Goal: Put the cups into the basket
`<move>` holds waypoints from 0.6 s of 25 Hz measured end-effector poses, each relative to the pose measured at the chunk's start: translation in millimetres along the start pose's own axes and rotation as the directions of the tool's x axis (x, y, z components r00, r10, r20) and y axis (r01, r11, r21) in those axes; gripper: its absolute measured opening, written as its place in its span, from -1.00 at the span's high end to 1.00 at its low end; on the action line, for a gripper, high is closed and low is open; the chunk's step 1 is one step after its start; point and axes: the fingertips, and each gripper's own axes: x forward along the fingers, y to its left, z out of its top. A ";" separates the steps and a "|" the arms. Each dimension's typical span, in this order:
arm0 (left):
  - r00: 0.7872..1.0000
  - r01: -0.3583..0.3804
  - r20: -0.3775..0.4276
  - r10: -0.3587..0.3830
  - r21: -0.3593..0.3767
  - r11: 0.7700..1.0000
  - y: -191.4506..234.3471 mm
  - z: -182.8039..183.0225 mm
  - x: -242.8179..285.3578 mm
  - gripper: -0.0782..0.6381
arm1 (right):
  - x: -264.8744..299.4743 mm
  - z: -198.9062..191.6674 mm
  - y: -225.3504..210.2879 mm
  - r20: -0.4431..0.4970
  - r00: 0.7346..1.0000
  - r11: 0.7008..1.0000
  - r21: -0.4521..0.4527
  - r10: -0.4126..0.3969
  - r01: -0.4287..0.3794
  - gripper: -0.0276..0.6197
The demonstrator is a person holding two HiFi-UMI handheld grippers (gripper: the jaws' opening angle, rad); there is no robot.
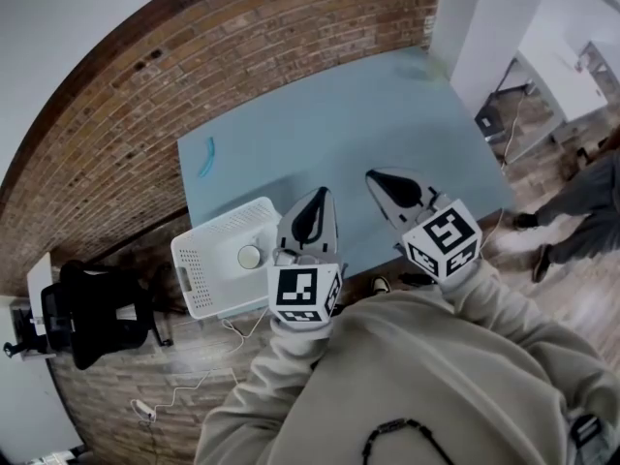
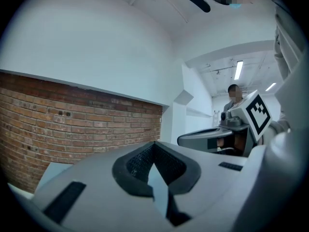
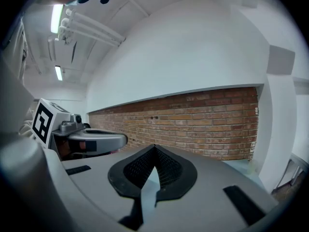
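Cup check: can spot just one, pale, sitting inside the white basket. Can't see any others out on the blue counter beside the basket. Left claw just right of the basket, clenched on nothing. Right claw further right of the basket, also clamped shut and empty. Looks done or nearly done, judging by that.

Office or lab-type workroom. Long exposed brick wall under white plaster; pale blue desk set against it. Black office chair on wood floor. Ceiling strip lights. Second, white desk farther off.
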 end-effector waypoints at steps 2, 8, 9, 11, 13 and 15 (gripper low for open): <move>1.000 0.006 -0.003 -0.006 -0.014 1.000 -2.2 -1.7 0.4 0.81 | 1.7 1.3 3.4 -0.001 1.000 1.000 0.003 0.015 -0.015 0.89; 1.000 -0.001 0.017 0.002 -0.048 0.999 6.3 1.7 -2.8 0.81 | 3.7 1.1 8.8 0.005 0.999 0.999 0.012 0.033 -0.033 0.89; 1.000 -0.001 0.019 0.002 -0.053 0.999 6.3 1.1 -3.4 0.81 | 3.9 1.2 9.4 0.008 0.999 0.999 0.012 0.036 -0.036 0.89; 1.000 0.002 0.019 -0.001 -0.057 0.998 4.1 -0.6 -3.5 0.81 | 3.6 1.6 9.2 0.010 0.999 0.999 0.012 0.040 -0.040 0.89; 1.000 0.003 0.014 -0.002 -0.059 0.998 1.6 -2.0 -3.0 0.81 | 2.6 2.6 7.3 0.007 0.999 0.999 0.013 0.041 -0.041 0.89; 1.000 0.010 0.013 -0.009 -0.057 0.998 0.2 -1.7 -2.7 0.81 | 1.7 2.8 5.6 0.009 0.999 0.999 0.018 0.036 -0.036 0.89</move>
